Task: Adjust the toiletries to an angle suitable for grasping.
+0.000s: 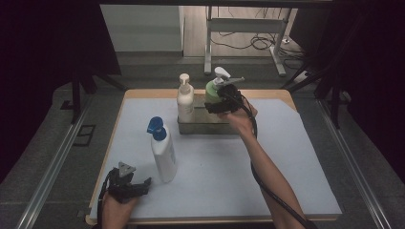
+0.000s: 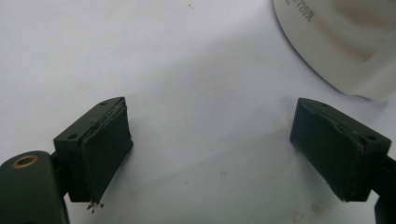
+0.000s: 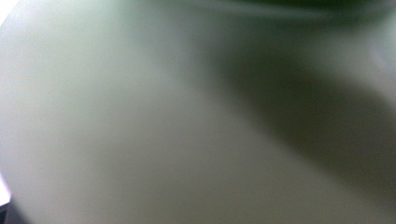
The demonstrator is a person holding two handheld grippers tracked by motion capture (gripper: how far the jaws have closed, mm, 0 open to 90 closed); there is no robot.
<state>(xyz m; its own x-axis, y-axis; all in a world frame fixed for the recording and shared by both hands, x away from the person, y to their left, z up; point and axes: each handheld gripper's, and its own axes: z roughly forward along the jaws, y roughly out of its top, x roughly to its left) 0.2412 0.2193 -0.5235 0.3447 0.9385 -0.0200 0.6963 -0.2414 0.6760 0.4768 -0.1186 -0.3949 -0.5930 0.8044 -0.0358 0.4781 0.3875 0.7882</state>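
While right gripper (image 1: 220, 101) clasps green bottle (image 1: 211, 90), left gripper (image 2: 210, 140) gapes

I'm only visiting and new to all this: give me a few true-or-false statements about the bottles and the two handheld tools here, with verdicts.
1. The green bottle is at the metal tray, with the right tool against it. True.
2. The left tool grips the blue-capped bottle. False: its jaws stand open over the white mat, the bottle beside it.
3. A cream-white pump bottle stands upright in the tray. True.
4. The blue-capped bottle lies on its side. False: it stands upright on the mat.
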